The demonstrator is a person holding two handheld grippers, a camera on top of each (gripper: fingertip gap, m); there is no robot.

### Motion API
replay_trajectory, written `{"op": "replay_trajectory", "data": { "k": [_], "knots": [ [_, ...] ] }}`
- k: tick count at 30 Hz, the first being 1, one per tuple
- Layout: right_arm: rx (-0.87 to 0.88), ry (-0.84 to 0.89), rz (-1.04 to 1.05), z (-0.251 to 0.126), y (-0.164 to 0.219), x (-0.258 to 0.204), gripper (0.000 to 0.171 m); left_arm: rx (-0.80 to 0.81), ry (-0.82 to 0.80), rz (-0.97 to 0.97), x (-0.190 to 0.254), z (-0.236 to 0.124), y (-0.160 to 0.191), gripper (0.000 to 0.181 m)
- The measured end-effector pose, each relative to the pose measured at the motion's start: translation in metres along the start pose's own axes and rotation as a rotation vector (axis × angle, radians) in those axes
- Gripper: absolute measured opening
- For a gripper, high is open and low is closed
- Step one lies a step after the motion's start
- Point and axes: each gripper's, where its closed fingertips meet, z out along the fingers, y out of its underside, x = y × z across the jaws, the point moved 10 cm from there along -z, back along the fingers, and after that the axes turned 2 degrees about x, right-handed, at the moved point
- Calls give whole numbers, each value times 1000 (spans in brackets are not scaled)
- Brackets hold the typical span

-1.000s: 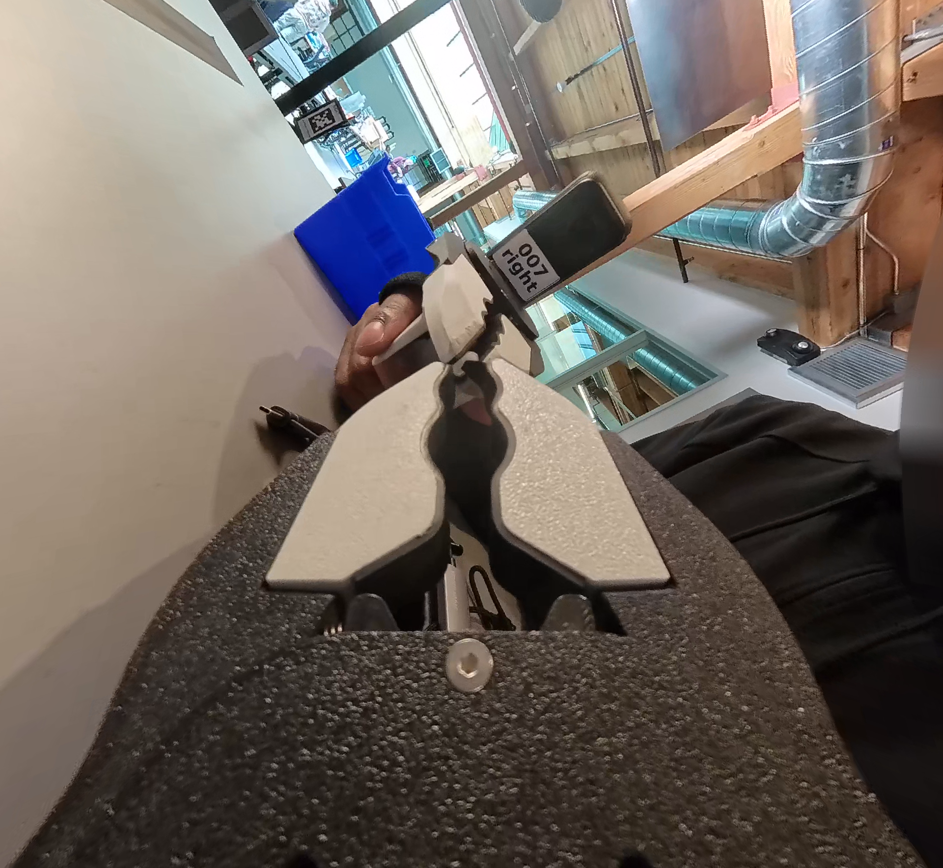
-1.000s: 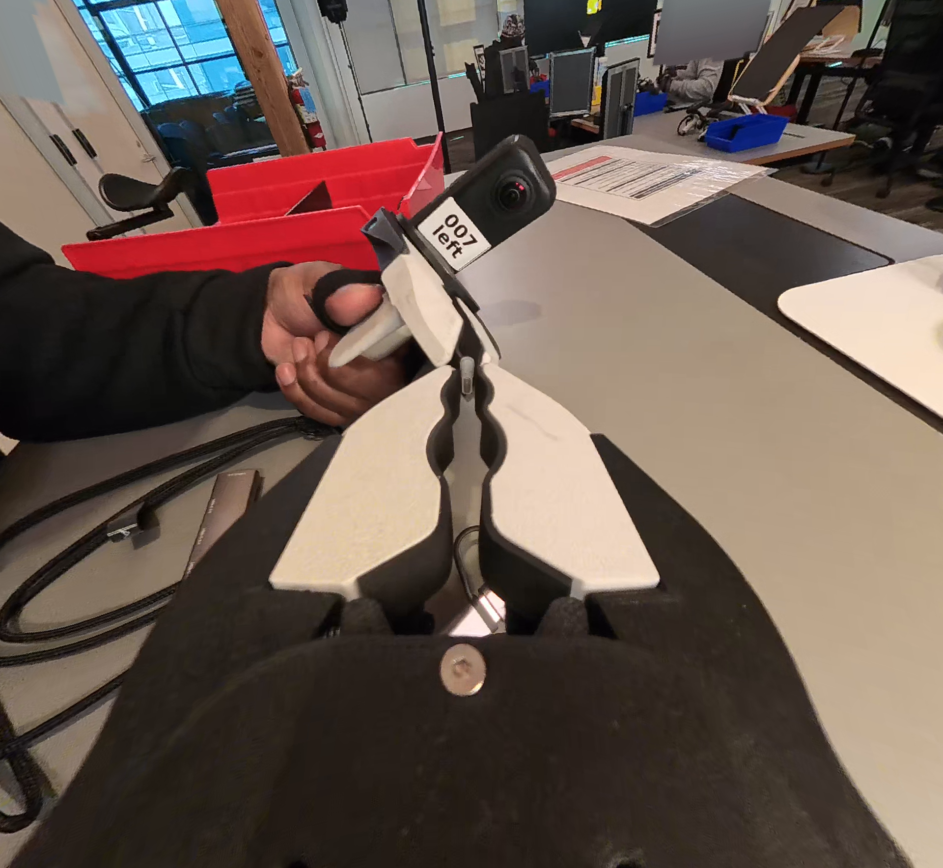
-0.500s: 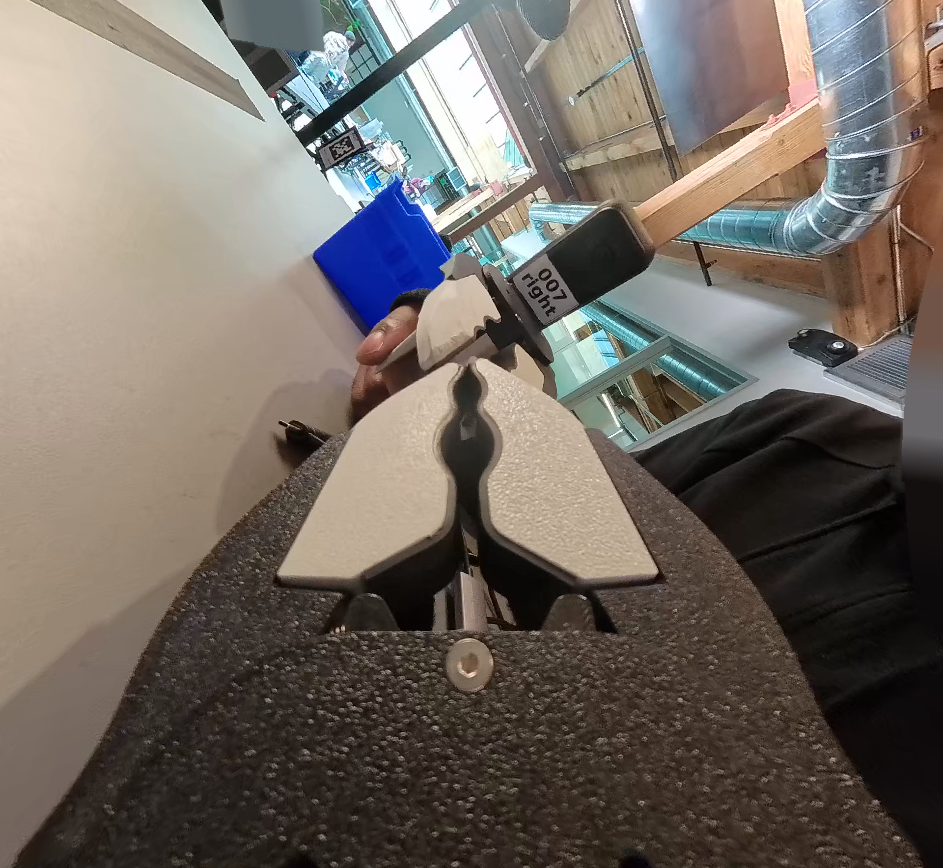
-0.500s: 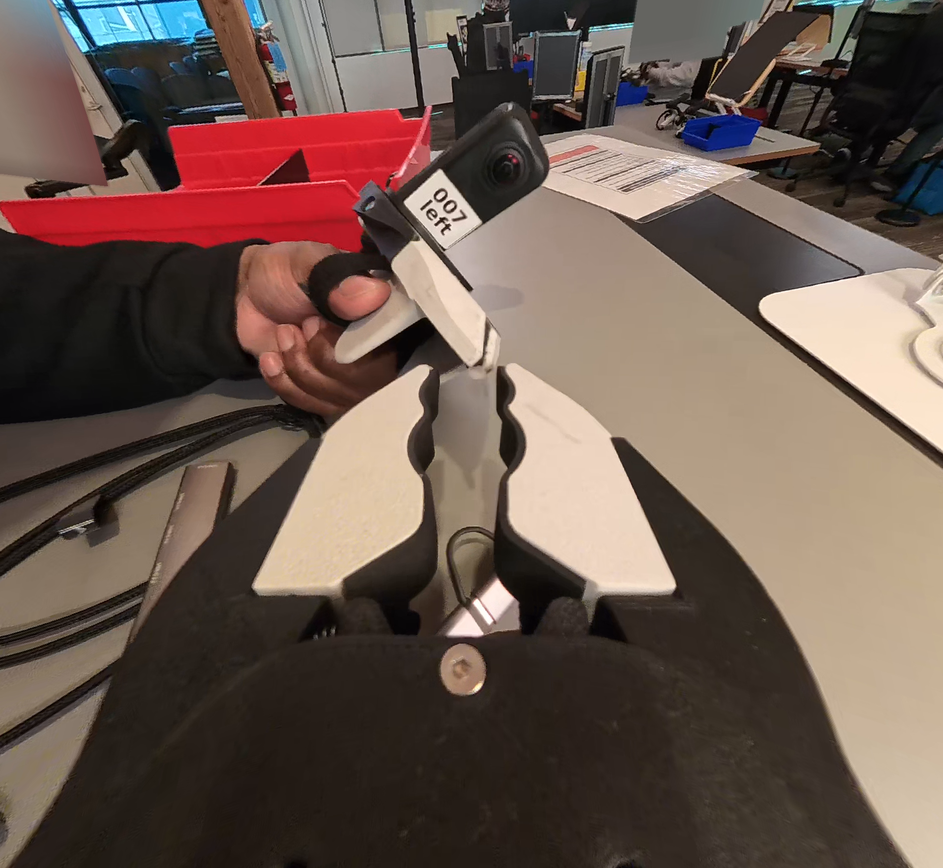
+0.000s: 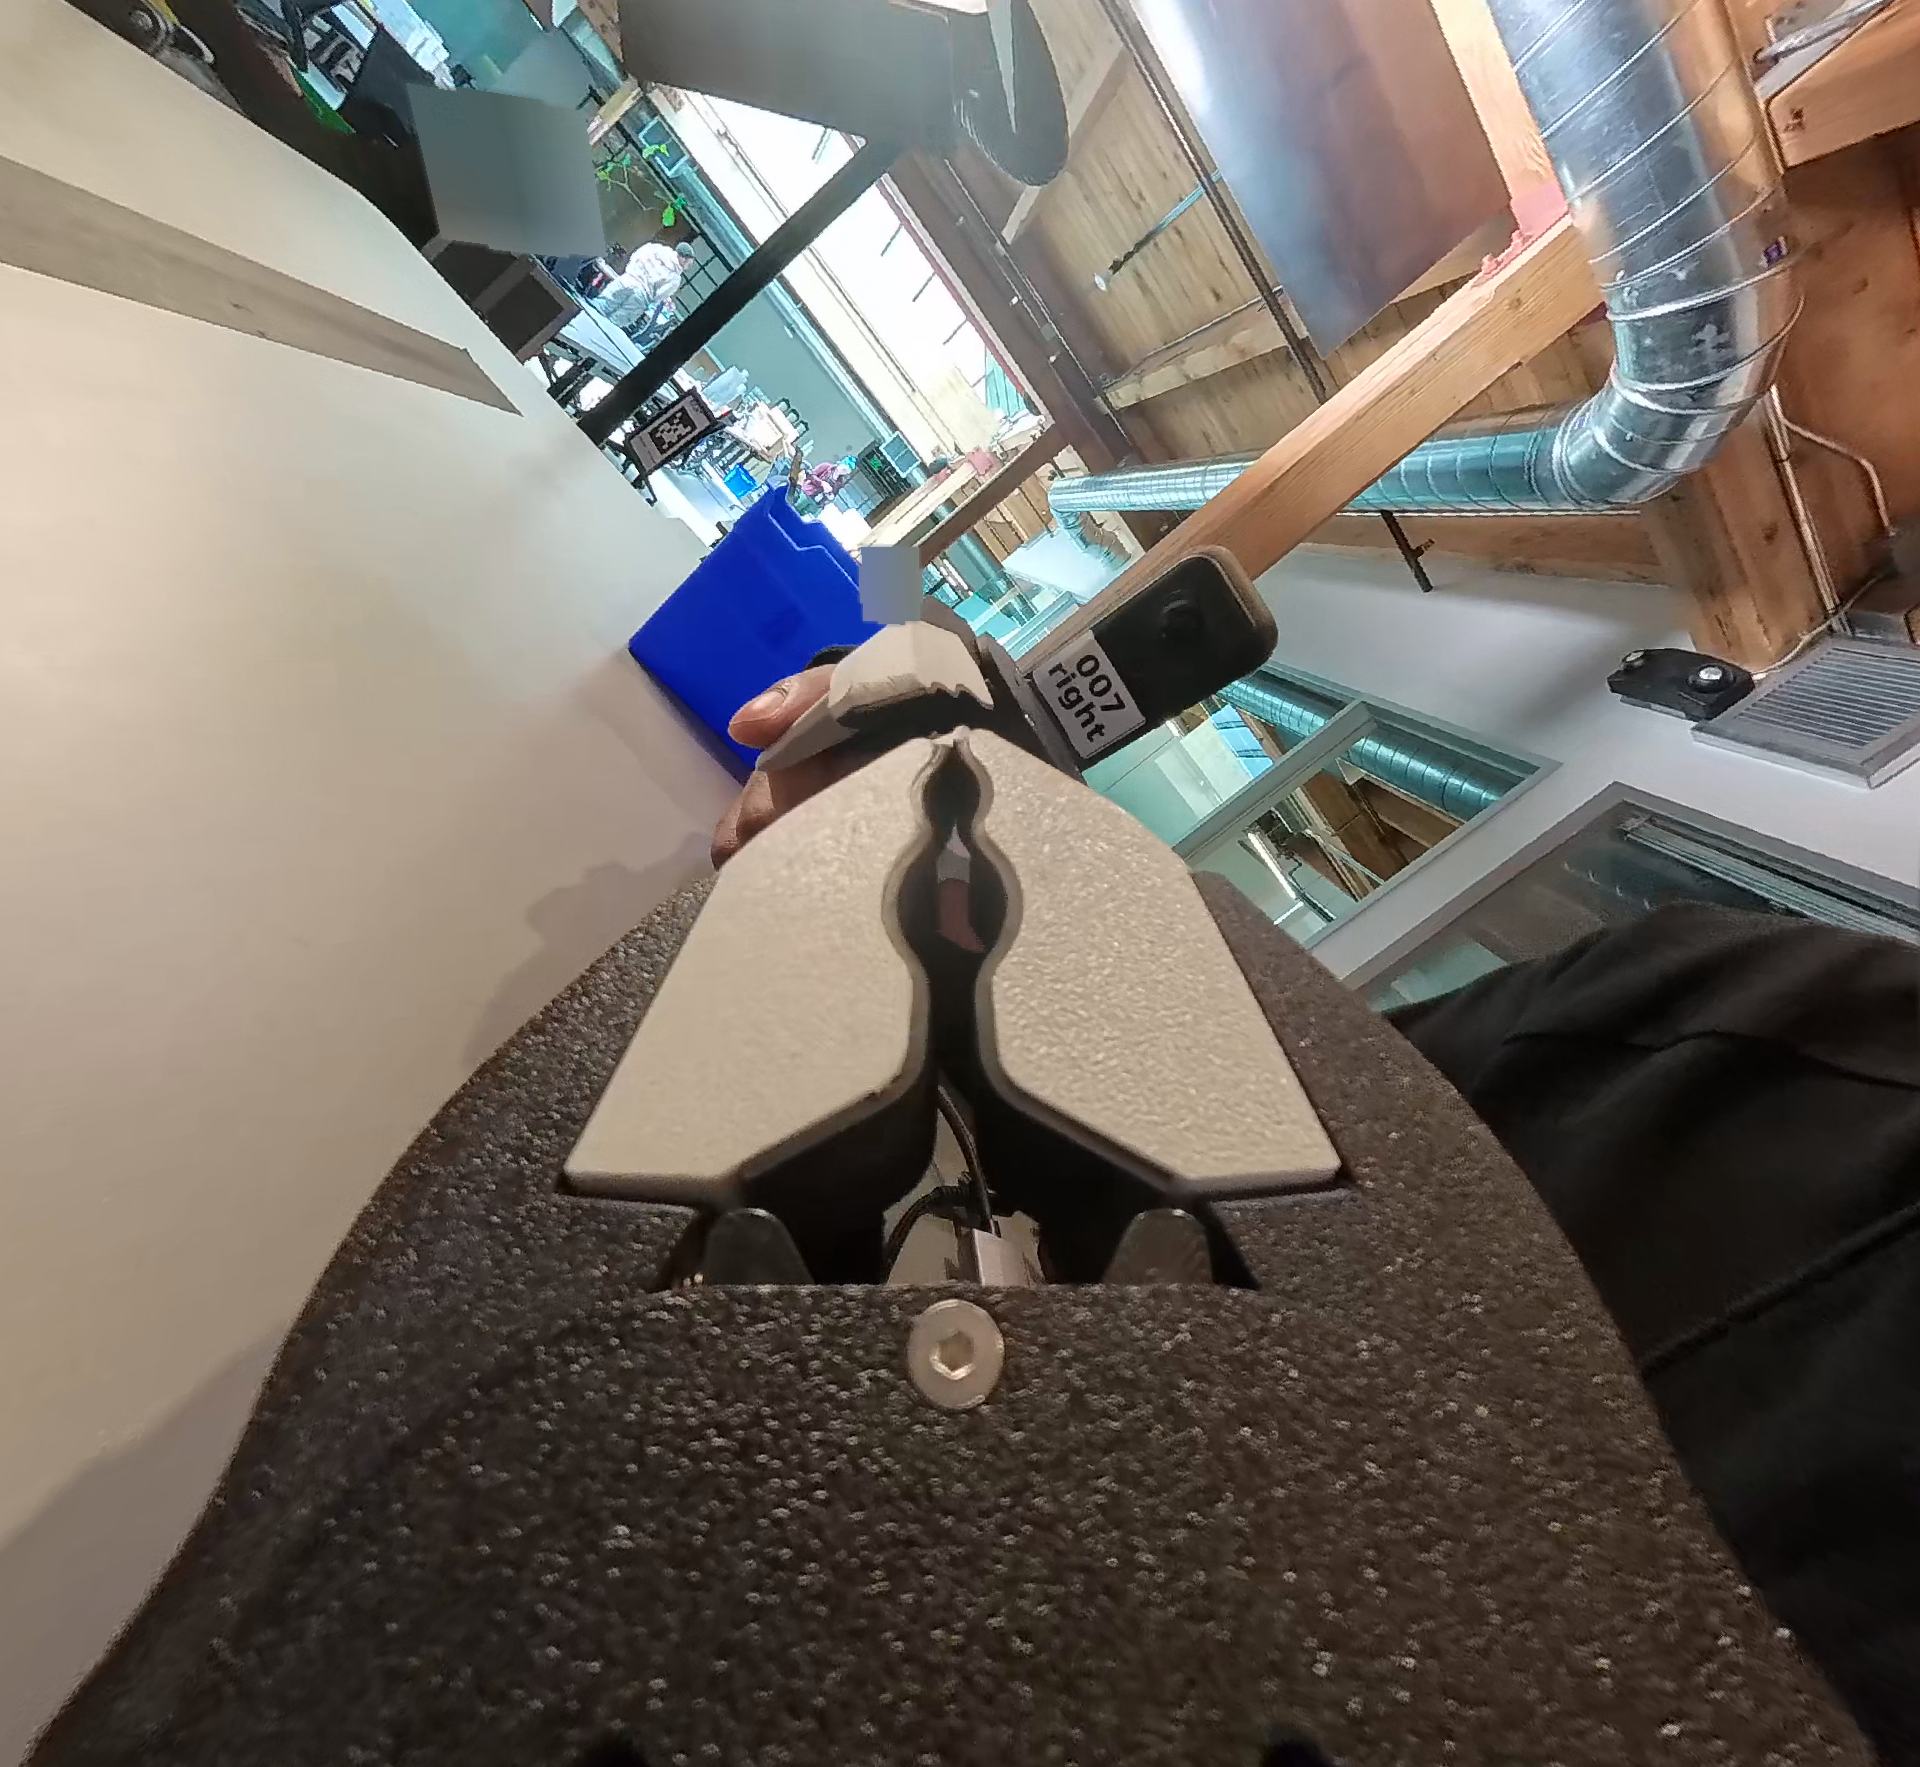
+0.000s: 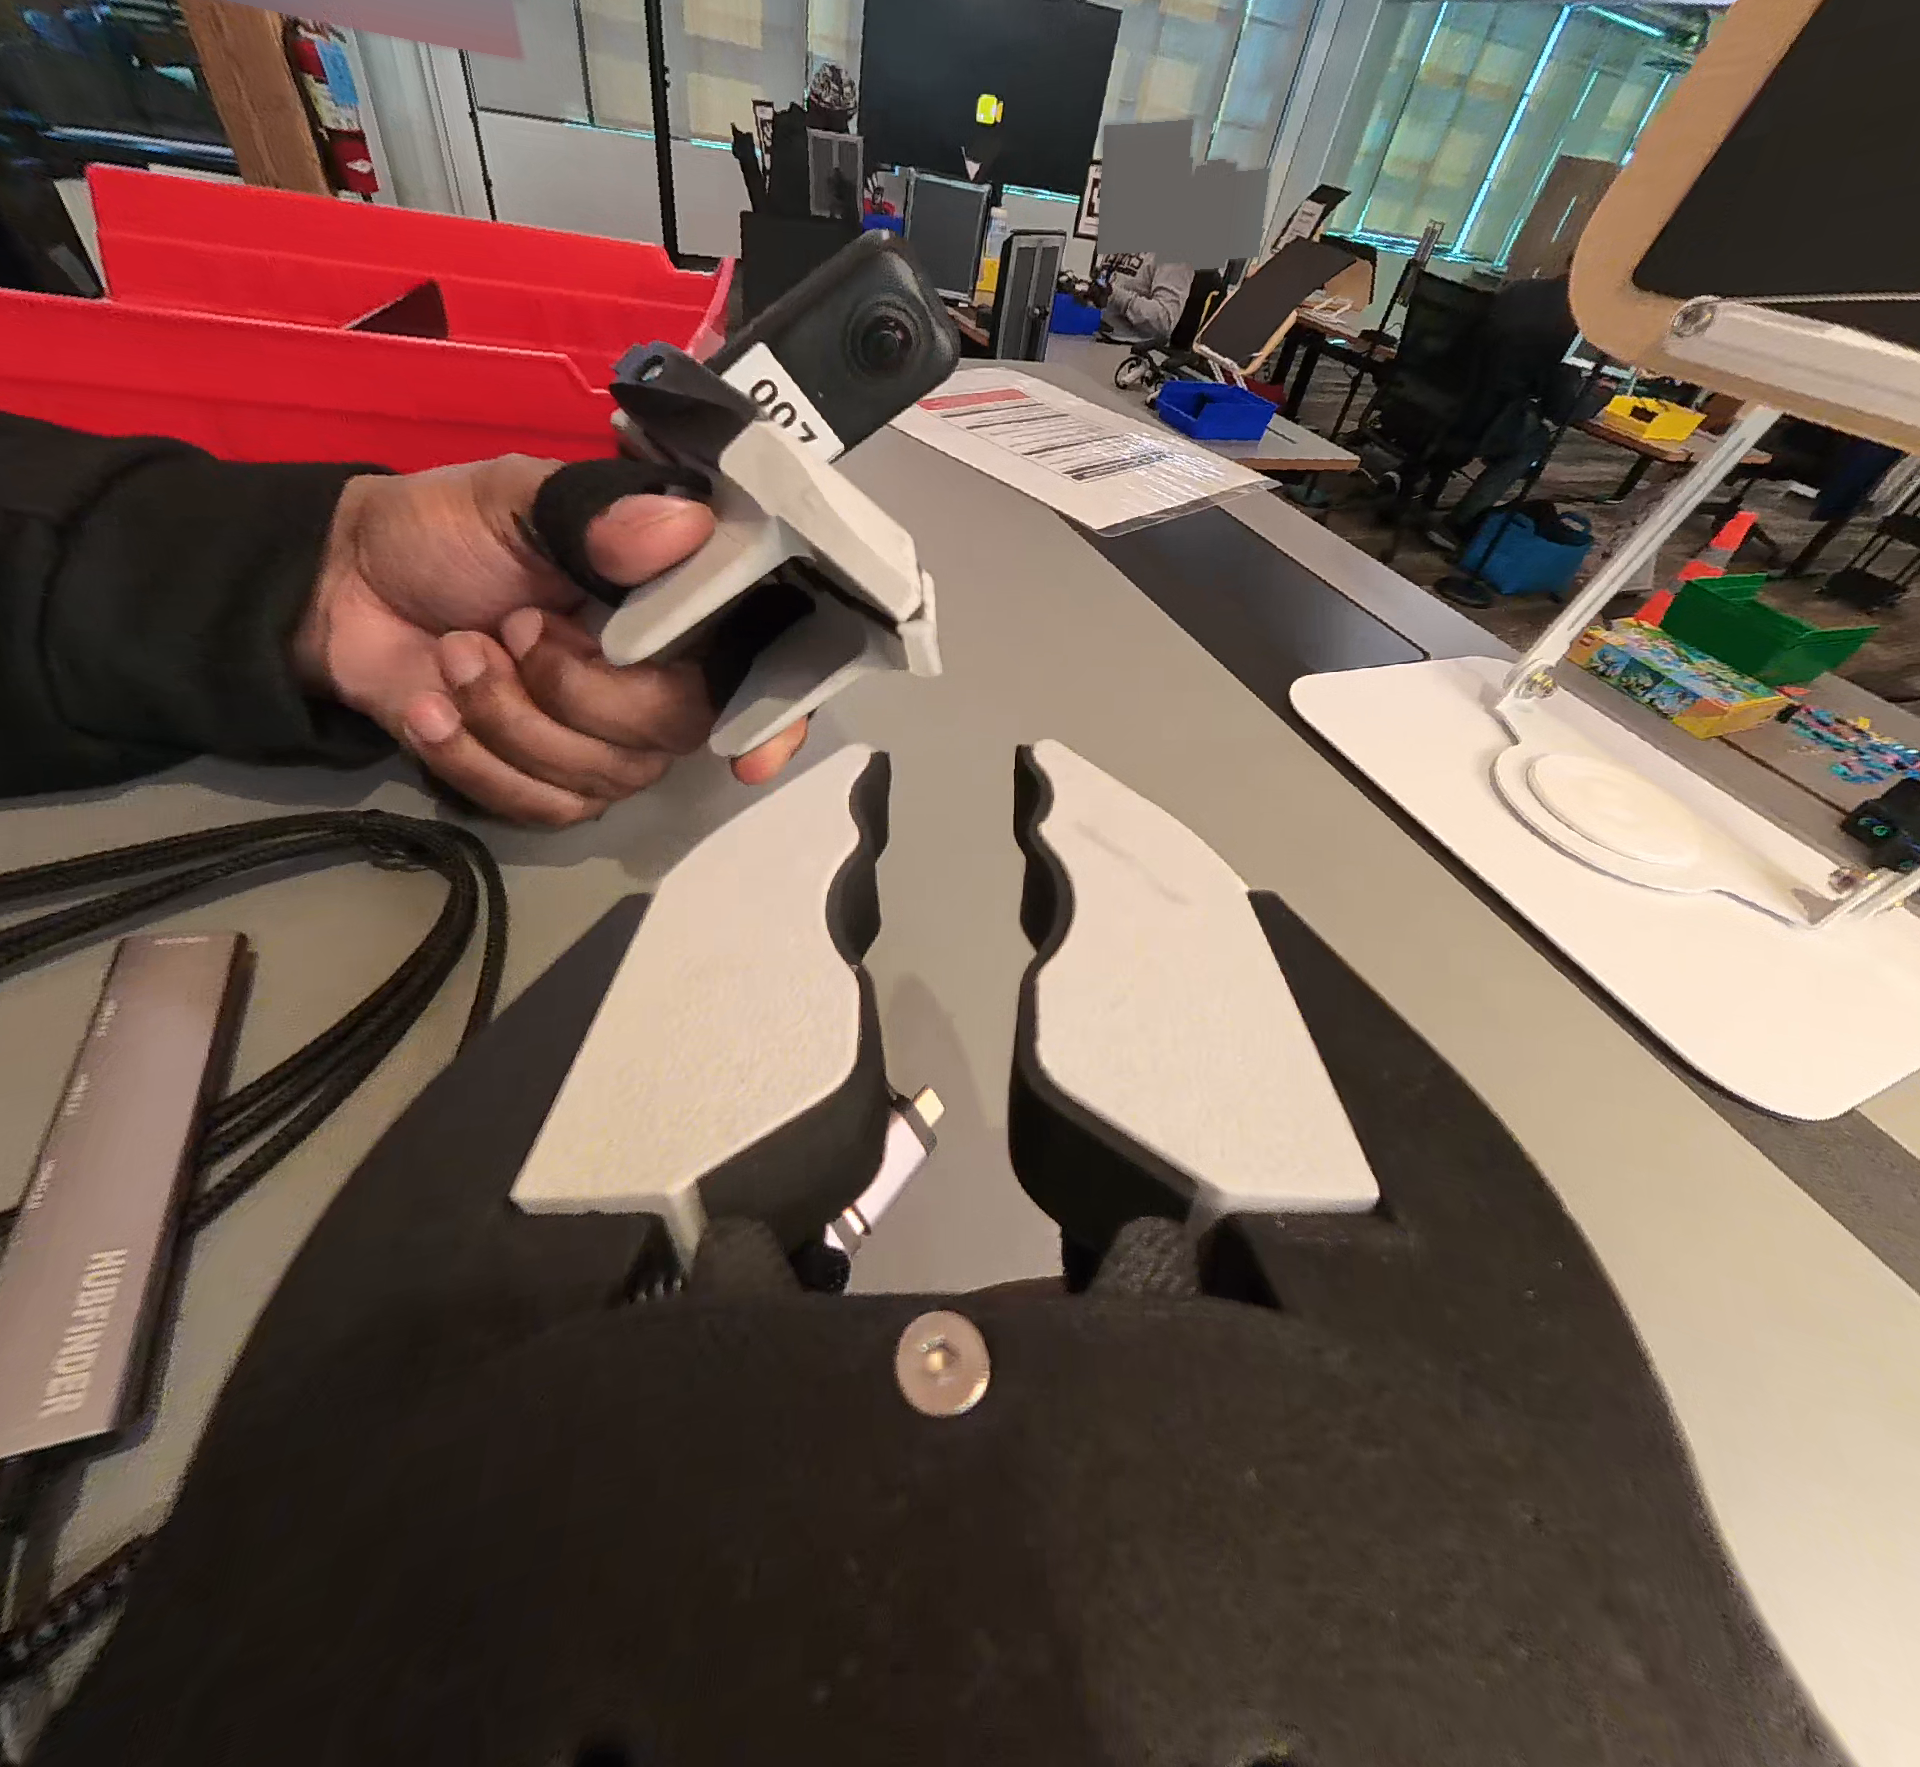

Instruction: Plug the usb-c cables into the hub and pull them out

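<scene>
Right tool has its fingers spread apart, nothing between them, hovering over the grey counter. A silver USB-C plug lies loose on the counter under the right tool, near the base of its left finger, tip pointing toward 1 o'clock. Left tool has its fingertips together; something small, silver and reddish sits in the notch behind the tips, can't tell what it is or whether it's actually clamped. In the right wrist view the left tool shows at 11 o'clock, held in a bare hand with a black sleeve, fingertips shut, raised above the counter and just beyond the right tool's tips. Grey hub lies flat on the counter at 8 o'clock in that view, a bundle of black braided cables looping just beside it on its right side. Red bin at the far left edge at 10 o'clock; white stand base at 3 o'clock. Left wrist view is rolled sideways: blue bin on the counter beyond the tips, right tool just past them.
</scene>
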Motion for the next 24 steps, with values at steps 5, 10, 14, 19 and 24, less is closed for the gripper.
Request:
{"op": "replay_trajectory", "data": {
  "k": [5,10,14,19,24],
  "knots": [
    [31,67,-81,4,-1,-6,25,4,-13,11,-1,1,-1,0],
    [126,53,-74,6,-4,-8,25,-22,-34,45,1,4,1,0],
    [157,17,-47,7,-4,-4,23,-26,-38,58,2,5,1,0],
    [193,8,13,-2,-4,4,22,-24,-34,82,2,4,0,0],
    [170,-47,31,0,-3,4,20,-11,-17,84,2,3,-1,0]
  ]
}}
